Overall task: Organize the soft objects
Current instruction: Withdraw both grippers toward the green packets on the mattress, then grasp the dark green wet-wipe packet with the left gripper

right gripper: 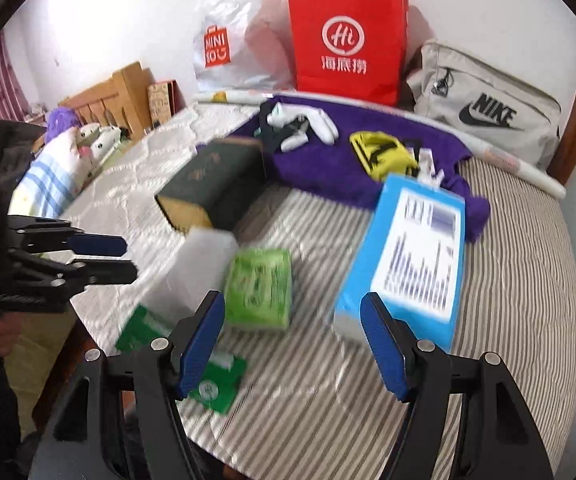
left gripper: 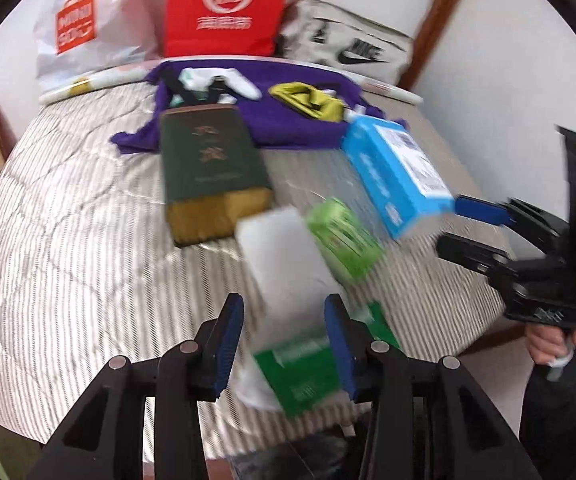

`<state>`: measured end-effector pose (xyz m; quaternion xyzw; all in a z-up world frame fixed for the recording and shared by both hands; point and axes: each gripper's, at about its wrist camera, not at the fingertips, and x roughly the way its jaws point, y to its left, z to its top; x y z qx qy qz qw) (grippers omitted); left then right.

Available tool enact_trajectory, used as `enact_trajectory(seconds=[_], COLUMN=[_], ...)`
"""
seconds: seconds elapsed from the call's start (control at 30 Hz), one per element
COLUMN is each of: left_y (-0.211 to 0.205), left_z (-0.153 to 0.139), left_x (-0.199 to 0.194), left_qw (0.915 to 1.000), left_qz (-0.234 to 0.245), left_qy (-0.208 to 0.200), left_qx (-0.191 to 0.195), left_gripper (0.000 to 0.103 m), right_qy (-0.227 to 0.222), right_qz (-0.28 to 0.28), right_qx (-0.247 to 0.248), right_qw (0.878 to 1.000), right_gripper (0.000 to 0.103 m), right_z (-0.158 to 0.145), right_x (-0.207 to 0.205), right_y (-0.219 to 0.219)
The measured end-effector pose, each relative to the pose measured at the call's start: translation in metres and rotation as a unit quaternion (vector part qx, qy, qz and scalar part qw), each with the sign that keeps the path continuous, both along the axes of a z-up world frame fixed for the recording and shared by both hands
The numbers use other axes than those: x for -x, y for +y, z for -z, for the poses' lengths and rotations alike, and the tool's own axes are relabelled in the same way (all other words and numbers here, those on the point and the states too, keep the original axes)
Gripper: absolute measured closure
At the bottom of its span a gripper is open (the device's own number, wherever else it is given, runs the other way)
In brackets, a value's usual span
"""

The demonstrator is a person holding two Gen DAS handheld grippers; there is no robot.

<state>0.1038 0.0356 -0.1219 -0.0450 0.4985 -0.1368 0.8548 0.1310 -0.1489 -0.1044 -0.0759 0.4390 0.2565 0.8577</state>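
On the striped bed lies a purple cloth [left gripper: 288, 128] [right gripper: 368, 168] with white socks [left gripper: 227, 80] [right gripper: 304, 124] and a yellow-and-black cloth [left gripper: 308, 100] [right gripper: 384, 152] on it. In front of it lie a dark green box [left gripper: 207, 160] [right gripper: 215, 184], a blue box [left gripper: 396, 172] [right gripper: 408, 260], a light green tissue pack [left gripper: 344, 236] [right gripper: 259, 288], a white box [left gripper: 283, 256] [right gripper: 195, 272] and a flat green packet [left gripper: 300, 372] [right gripper: 215, 384]. My left gripper [left gripper: 283, 320] [right gripper: 103, 258] hovers over the white box and packet, open narrowly and empty. My right gripper [right gripper: 294, 320] [left gripper: 476, 228] is open and empty near the blue box.
A white plastic bag [right gripper: 239, 32], a red paper bag [right gripper: 348, 40] and a grey sports bag [right gripper: 484, 116] stand against the wall behind the bed. Pillows and a plush toy [right gripper: 47, 176] lie by the wooden headboard [right gripper: 115, 96]. The bed's near edge runs just below both grippers.
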Motion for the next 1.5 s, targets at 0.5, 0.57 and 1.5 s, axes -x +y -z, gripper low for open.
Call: enact_trajectory(seconds=[0.5,0.57,1.5], left_y=[-0.063,-0.062,-0.066], left_z=[0.034,0.035,0.059], left_x=[0.012,0.008,-0.006], left_qw=[0.9808,0.9796,0.9765], left_qz=[0.178,0.186,0.198], left_qy=[-0.004,-0.009,0.025], left_qx=[-0.079,-0.076,-0.082], left_gripper=[0.062,0.057,0.041], right_qy=[0.031,0.034,0.096], right_qz=[0.056,0.055,0.067], right_qx=[-0.044,-0.041,-0.055], right_qw=[0.997,0.997,0.992], right_gripper=[0.033,0.033,0.033], right_z=[0.033,0.039,0.079], right_x=[0.025,0.025,0.013], right_y=[-0.051,-0.052,-0.063])
